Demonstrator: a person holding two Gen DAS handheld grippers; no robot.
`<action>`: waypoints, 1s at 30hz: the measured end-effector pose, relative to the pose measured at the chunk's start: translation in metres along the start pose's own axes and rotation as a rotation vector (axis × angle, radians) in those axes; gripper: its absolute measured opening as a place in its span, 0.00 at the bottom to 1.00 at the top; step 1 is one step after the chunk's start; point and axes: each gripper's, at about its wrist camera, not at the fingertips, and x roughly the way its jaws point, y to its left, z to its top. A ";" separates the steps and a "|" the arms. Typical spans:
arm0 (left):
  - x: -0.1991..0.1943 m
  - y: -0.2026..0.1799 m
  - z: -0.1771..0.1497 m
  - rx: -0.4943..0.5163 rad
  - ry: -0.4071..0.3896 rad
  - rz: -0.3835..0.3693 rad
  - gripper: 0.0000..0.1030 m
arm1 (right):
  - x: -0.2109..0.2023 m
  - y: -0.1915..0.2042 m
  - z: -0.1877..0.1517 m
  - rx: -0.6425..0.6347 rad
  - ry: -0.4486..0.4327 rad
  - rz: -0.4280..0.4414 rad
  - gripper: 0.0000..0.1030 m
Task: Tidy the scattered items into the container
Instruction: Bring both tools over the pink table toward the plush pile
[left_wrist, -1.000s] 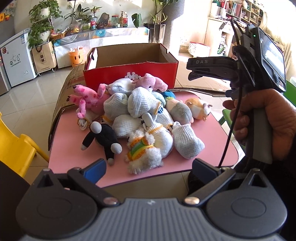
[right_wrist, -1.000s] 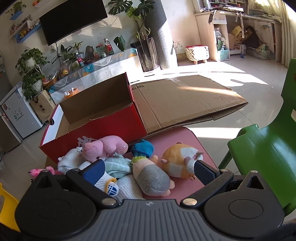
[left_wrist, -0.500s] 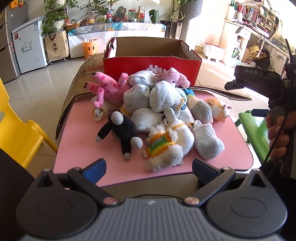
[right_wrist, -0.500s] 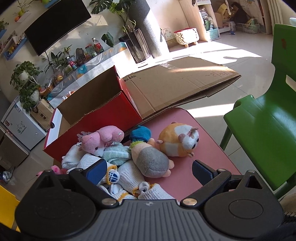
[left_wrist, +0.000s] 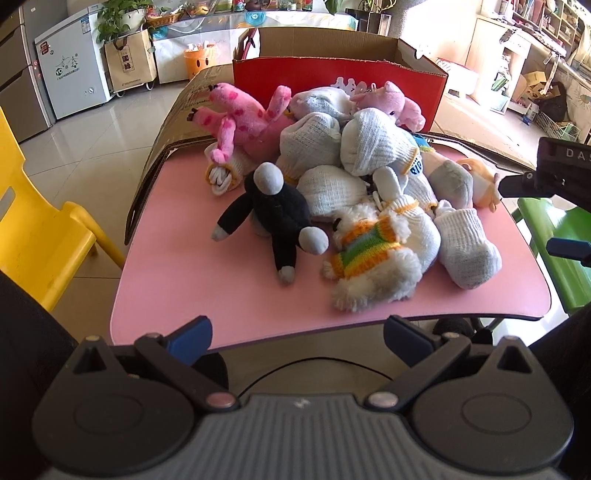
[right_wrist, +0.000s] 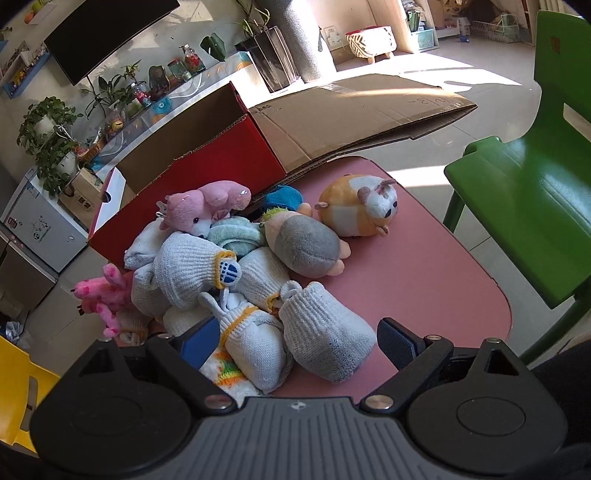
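Note:
A heap of plush toys and white knitted bundles lies on the pink table. In the left wrist view a black monkey and a fluffy white toy in a striped jumper lie nearest. My left gripper hangs open before the table's near edge, holding nothing. Behind the heap stands the open red cardboard box. My right gripper hovers over the heap's right side, its jaws closing. Two white knitted bundles lie between its fingers, and the pads are not pressing them. An orange hamster and a grey-backed plush lie further off.
A yellow chair stands left of the table and a green chair to its right. Flattened cardboard lies behind the box. A white freezer, potted plants and shelves line the far wall.
Both grippers have come lower and closer to the heap. The right gripper's fingers have narrowed, and white bundles now lie between them. In the left view the right gripper has slid to the frame's right edge.

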 end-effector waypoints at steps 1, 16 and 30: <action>0.002 0.002 -0.001 -0.007 0.008 0.004 1.00 | 0.001 -0.001 -0.003 0.005 0.007 -0.003 0.90; 0.010 0.020 -0.009 -0.106 0.092 0.007 1.00 | 0.007 -0.001 -0.016 -0.003 0.030 -0.026 0.90; 0.013 0.016 -0.011 -0.091 0.122 0.014 1.00 | 0.010 0.000 -0.016 -0.004 0.051 -0.035 0.90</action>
